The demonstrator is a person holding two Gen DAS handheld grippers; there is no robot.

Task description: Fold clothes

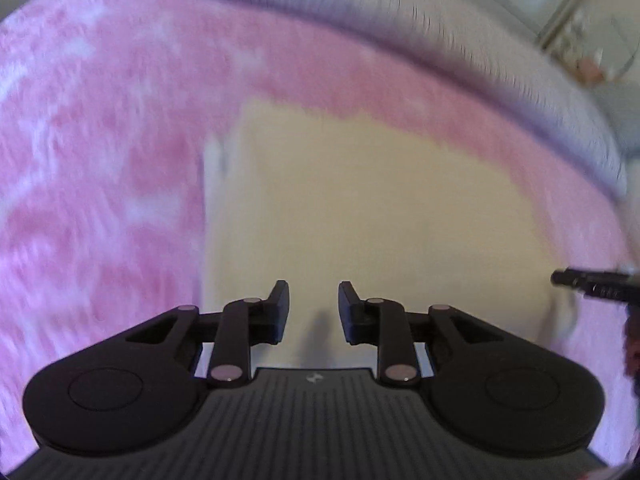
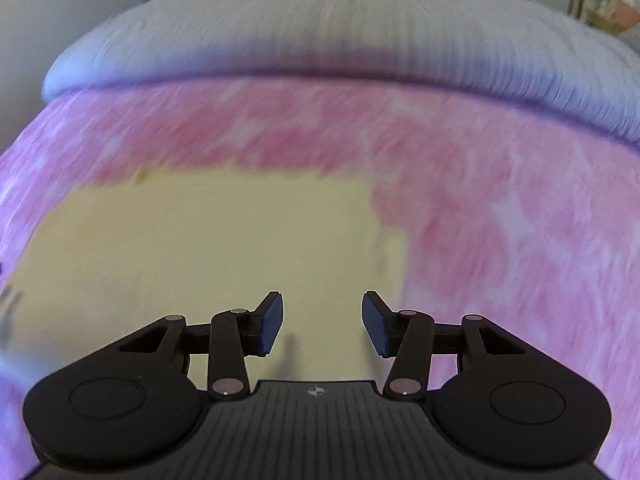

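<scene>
We count one yellow garment (image 1: 360, 208), one pink blanket (image 1: 100, 160), one grey pillow (image 2: 320, 32), and two grippers, left (image 1: 313, 312) and right (image 2: 322, 322).

Both wrist cams sit just behind their own fingers, looking forward and down, close over a flat pale-yellow folded garment (image 1: 360, 208) on a fuzzy pink-and-white blanket (image 1: 100, 160). Left cam has the garment centre-right; right cam has it centre-left (image 2: 200, 256). Shared: garment, blanket (image 2: 520, 220), the ribbed grey-lavender cushion (image 1: 400, 20) (image 2: 320, 28) behind. Both blurred.
</scene>
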